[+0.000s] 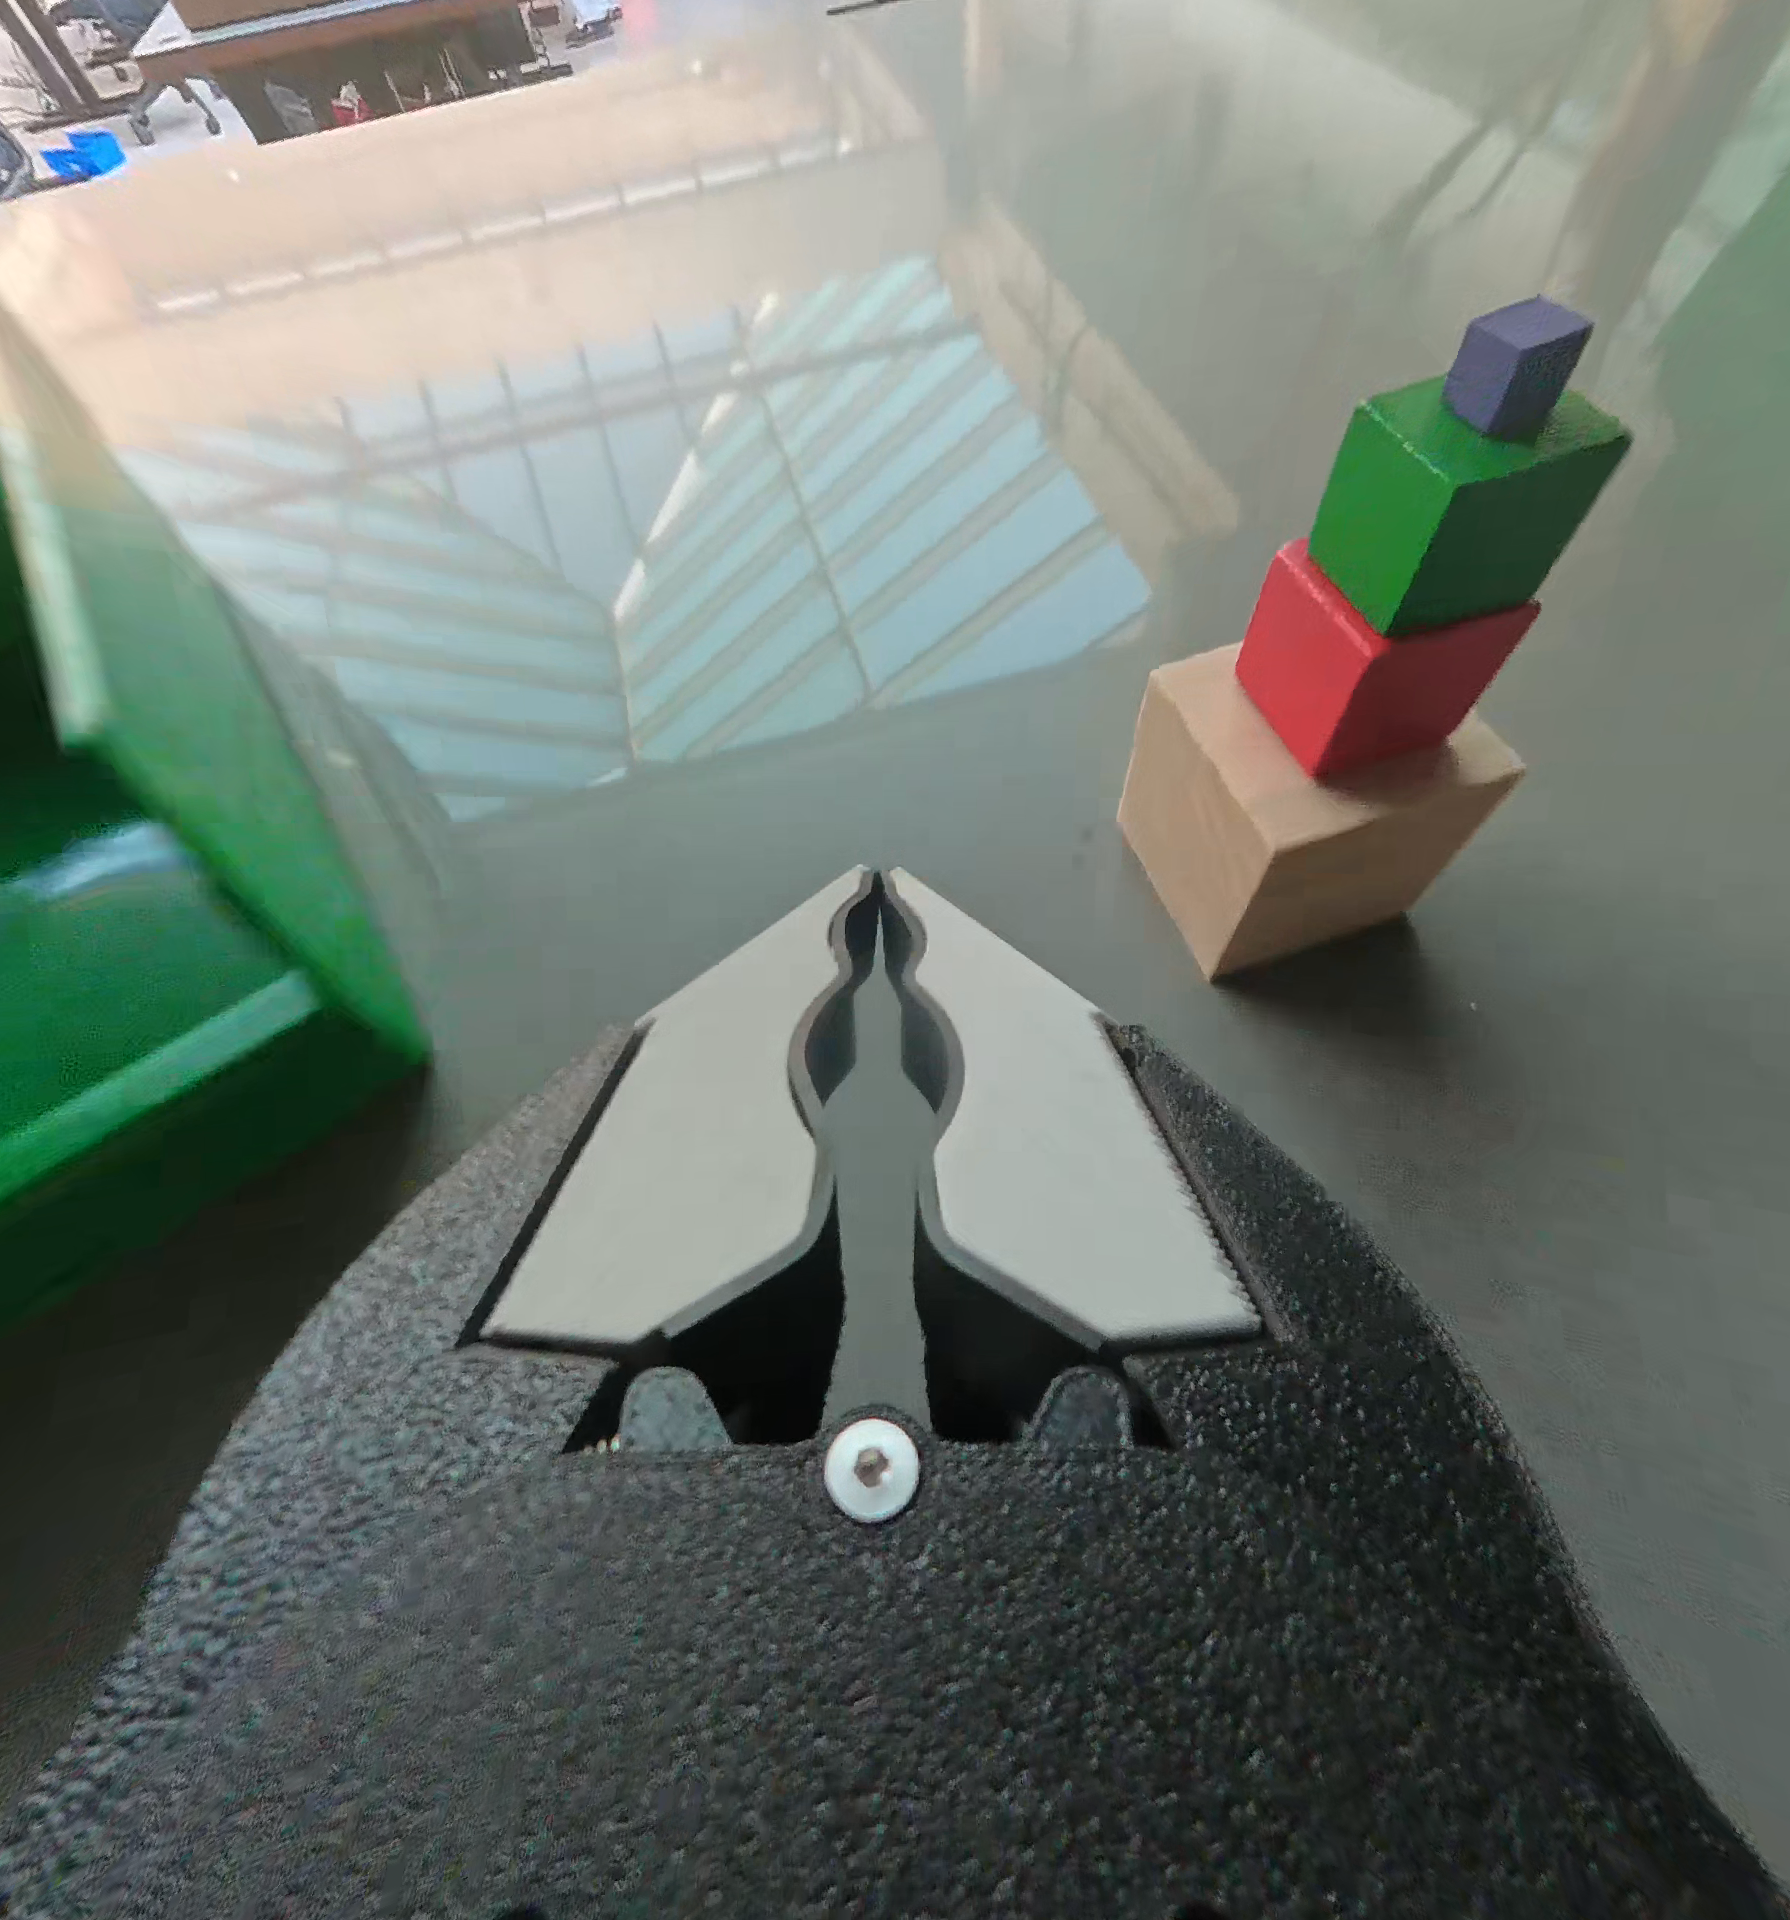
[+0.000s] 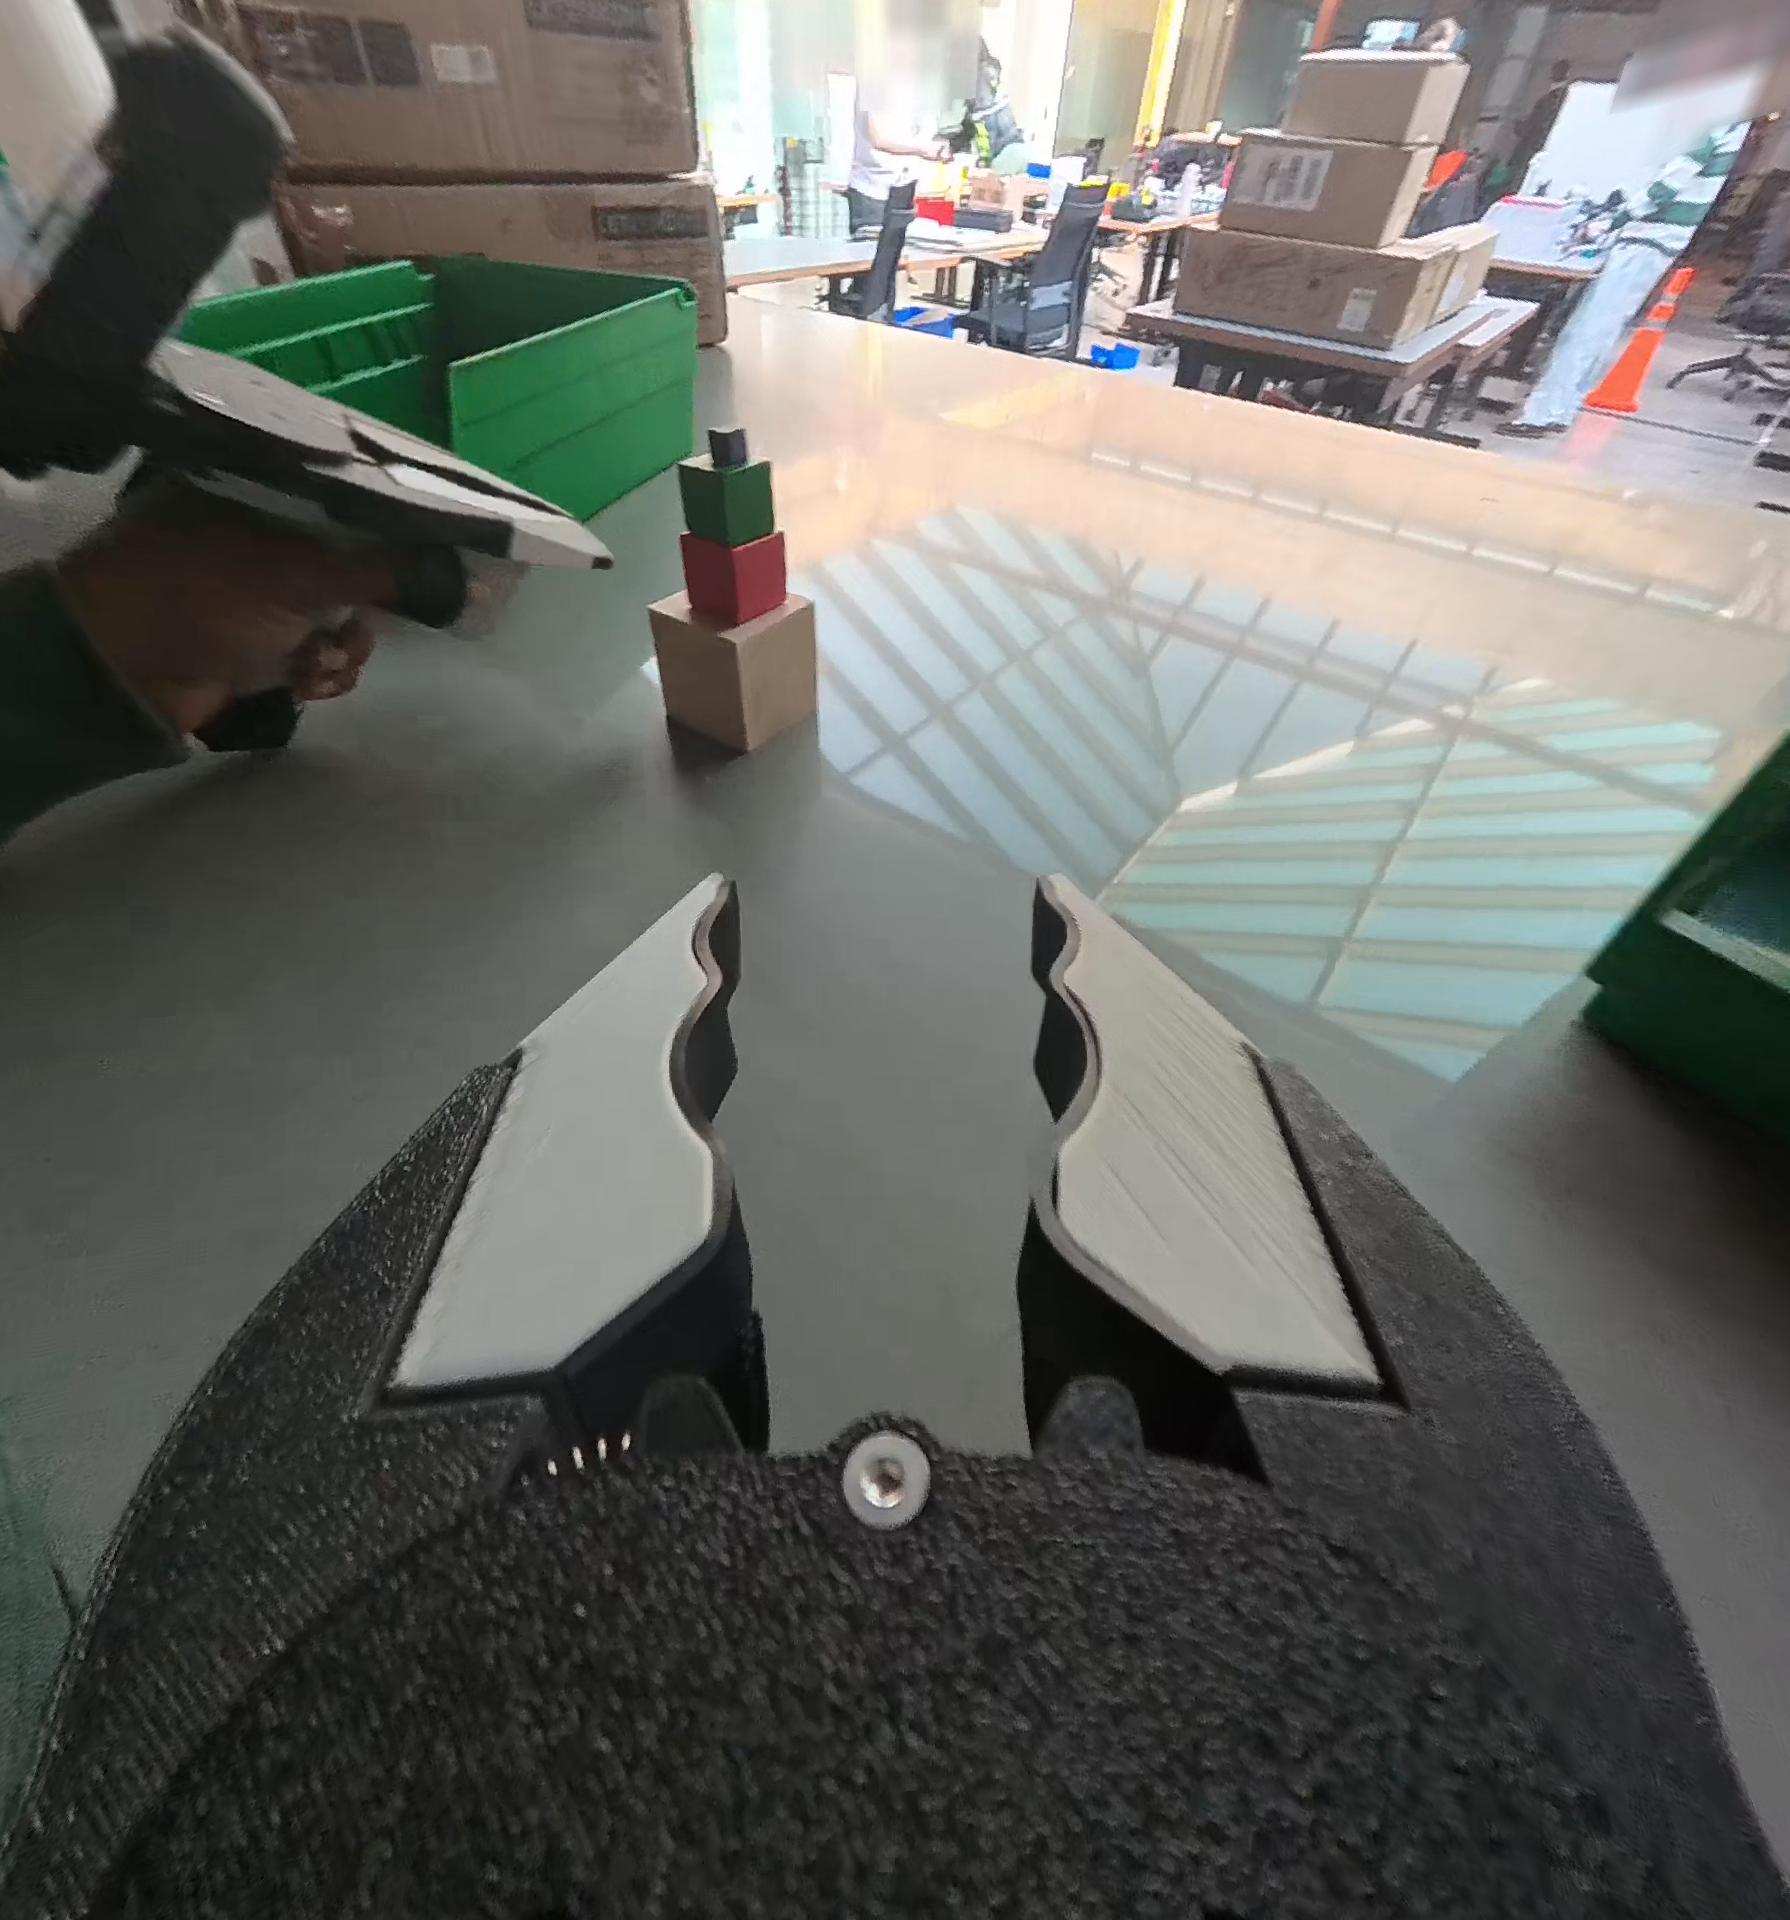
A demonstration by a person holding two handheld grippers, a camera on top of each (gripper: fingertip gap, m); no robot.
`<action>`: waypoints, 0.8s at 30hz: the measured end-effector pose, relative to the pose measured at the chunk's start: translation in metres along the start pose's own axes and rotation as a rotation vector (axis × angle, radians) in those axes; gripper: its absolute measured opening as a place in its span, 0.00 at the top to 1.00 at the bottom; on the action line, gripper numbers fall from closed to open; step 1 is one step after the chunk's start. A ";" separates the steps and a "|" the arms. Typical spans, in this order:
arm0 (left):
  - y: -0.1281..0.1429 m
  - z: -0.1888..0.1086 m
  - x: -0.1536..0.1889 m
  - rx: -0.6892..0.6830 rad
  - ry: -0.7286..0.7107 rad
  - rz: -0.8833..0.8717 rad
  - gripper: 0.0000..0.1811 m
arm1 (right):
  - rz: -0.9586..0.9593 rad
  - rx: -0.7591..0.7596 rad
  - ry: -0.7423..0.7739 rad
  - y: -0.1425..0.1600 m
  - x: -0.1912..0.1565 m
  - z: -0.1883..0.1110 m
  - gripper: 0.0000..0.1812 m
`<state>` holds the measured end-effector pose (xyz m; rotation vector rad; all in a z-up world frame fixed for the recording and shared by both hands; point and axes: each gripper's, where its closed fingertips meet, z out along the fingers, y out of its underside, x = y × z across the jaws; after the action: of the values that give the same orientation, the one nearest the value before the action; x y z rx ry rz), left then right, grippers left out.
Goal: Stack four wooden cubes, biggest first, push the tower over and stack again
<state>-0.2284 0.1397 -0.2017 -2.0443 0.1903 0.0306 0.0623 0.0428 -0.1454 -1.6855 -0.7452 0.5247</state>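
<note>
My left claw [image 1: 878, 883] is pinched closed, empty, near the block tower [image 1: 1390, 623]; right claw [image 2: 886, 914] gapes wide, empty. Upper blocks overhang: a nudge likely topples them.

A dark grey, glossy table [image 2: 974, 790] mirrors a ceiling skylight. Directly on it stands a plain wooden block [image 2: 735, 670] (the base of a small stack of coloured cubes). A green plastic bin [image 2: 558, 384] sits just behind the block, and a second green bin [image 2: 1743, 935] rests at the table's right edge.
</note>
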 end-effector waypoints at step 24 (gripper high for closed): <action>-0.037 -0.041 0.151 0.228 0.437 0.112 0.95 | 0.031 0.002 0.001 0.006 0.009 0.012 0.69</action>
<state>-0.0761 0.1014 -0.1655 -1.7875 0.5553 -0.3556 0.0614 0.0572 -0.1535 -1.6979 -0.7187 0.5464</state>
